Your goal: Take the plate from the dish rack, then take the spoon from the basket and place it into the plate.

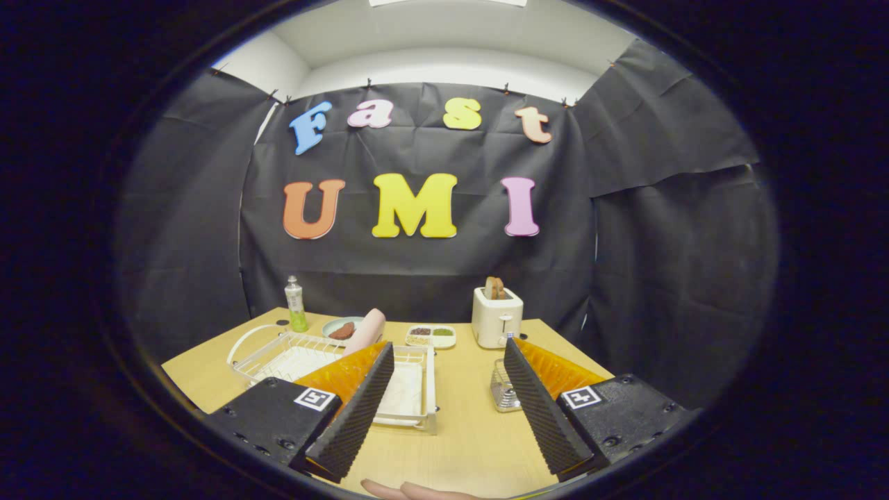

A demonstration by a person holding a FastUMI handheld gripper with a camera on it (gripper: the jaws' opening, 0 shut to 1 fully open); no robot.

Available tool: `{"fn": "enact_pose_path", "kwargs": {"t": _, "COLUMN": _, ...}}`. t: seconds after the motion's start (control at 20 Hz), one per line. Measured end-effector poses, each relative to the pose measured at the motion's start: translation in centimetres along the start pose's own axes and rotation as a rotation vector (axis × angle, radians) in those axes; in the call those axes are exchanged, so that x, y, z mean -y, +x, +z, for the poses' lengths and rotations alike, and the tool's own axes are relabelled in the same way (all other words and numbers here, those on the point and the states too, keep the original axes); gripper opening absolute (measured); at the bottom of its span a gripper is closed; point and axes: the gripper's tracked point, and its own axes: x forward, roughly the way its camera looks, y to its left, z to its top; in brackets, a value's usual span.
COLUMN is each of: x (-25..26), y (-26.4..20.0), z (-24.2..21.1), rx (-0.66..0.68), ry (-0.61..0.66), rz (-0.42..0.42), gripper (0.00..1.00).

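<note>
The tongs (444,399) hang with fingers apart and nothing between them above a wooden surface (472,430), seemingly poised to begin. The white dish rack (305,357) sits just beyond the left finger, which partly covers it; a pink plate (366,330), apparently standing on edge, rises from its far side. A small wire basket (503,390) waits beside the right finger, its spoon hard to discern.
</note>
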Motion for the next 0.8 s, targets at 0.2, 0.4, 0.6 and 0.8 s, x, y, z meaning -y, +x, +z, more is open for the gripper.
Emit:
{"fn": "enact_pose_path", "kwargs": {"t": 0.2, "x": -2.6, "y": 6.1, "z": 0.6, "rx": -0.119, "ry": -0.043, "rz": 0.035, "gripper": 1.0}}
{"fn": "enact_pose_path", "kwargs": {"t": 0.4, "x": -5.9, "y": 10.9, "z": 1.9, "rx": -0.232, "ry": -0.048, "rz": 0.104, "gripper": 1.0}}
{"fn": "enact_pose_path", "kwargs": {"t": 0.6, "x": -8.8, "y": 14.1, "z": 3.1, "rx": -0.367, "ry": -0.091, "rz": 0.148, "gripper": 1.0}}
{"fn": "enact_pose_path", "kwargs": {"t": 0.8, "x": -10.8, "y": 16.4, "z": 2.1, "rx": -0.646, "ry": -0.125, "rz": 0.166, "gripper": 0.96}}
